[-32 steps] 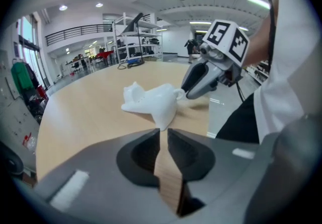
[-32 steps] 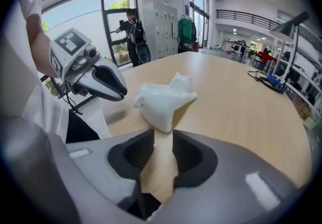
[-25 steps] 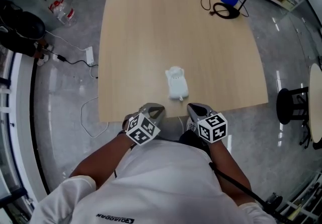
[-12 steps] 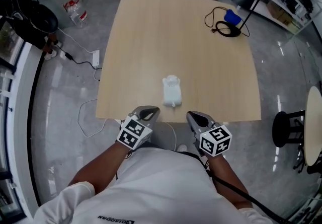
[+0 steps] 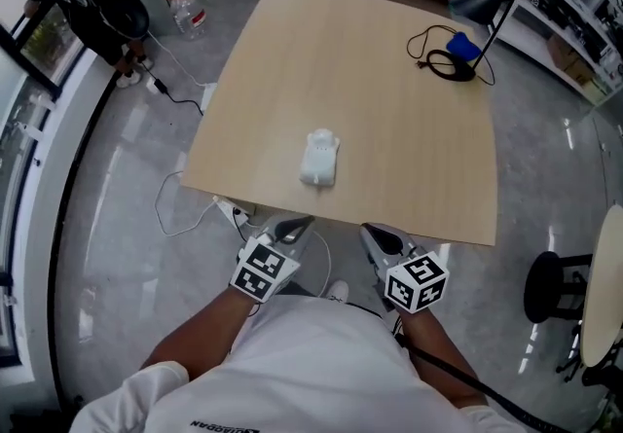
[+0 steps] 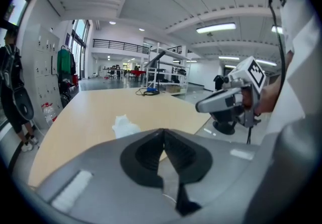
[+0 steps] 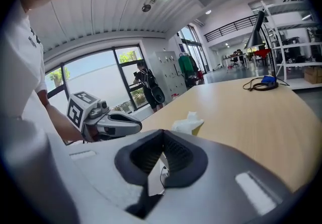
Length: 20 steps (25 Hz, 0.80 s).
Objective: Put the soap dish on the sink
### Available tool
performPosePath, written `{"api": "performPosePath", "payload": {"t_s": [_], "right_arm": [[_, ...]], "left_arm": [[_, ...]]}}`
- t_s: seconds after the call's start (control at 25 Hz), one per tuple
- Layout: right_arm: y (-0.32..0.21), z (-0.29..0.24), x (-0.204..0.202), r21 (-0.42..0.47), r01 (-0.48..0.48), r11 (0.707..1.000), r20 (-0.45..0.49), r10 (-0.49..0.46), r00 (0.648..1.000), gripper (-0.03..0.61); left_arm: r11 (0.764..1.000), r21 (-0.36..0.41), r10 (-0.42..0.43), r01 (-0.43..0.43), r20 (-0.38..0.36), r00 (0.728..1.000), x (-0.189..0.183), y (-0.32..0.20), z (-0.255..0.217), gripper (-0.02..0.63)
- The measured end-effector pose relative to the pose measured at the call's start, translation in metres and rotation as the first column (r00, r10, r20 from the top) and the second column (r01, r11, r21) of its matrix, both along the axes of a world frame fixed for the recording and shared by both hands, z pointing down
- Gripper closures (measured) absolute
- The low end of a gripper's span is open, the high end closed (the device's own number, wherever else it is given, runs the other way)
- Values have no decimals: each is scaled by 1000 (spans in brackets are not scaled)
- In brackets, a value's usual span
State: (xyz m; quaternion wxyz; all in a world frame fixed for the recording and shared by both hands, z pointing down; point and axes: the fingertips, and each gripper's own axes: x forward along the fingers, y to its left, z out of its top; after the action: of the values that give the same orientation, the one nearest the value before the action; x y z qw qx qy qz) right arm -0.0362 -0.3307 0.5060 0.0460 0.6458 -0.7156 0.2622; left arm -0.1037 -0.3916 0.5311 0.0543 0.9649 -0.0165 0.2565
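Hovering before one table (image 5: 389, 120), left gripper (image 5: 295, 224), right gripper (image 5: 375, 232), both closed empty, one soap dish (image 5: 319, 158) on top.

One table (image 5: 389, 129), one white object (image 5: 319, 157), two tongs (image 5: 295, 224) (image 5: 376, 232), one desk lamp (image 5: 477, 5)

On the white shirt (image 5: 292, 363) — upside-down brand print (image 5: 220, 425), seemingly "QIAODAN", small and hard to read

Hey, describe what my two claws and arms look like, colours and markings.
The left claw and right claw are grey shells with black ribbed pads. Each carries a white cube with black square markers. A black cable trails from the right one. White short sleeves.
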Motion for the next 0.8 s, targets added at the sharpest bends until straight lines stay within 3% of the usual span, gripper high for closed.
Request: {"api": "performPosePath", "payload": {"t_s": [0.24, 0.36, 0.52, 0.8], "right_arm": [[26, 1, -7, 24, 40, 999, 47, -41, 998, 577], [25, -1, -12, 33, 41, 999, 75, -44, 996, 577], [19, -1, -22, 35, 33, 999, 58, -35, 998, 577], [-6, 3, -41, 16, -45, 999, 38, 45, 998, 578]], "left_arm": [[998, 37, -48, 48, 10, 999, -11, 31, -8, 606], [997, 70, -27, 26, 22, 999, -18, 36, -12, 606], [998, 58, -9, 8, 24, 1000, -23, 28, -12, 606], [992, 79, 95, -97, 27, 995, -34, 3, -14, 606]]}}
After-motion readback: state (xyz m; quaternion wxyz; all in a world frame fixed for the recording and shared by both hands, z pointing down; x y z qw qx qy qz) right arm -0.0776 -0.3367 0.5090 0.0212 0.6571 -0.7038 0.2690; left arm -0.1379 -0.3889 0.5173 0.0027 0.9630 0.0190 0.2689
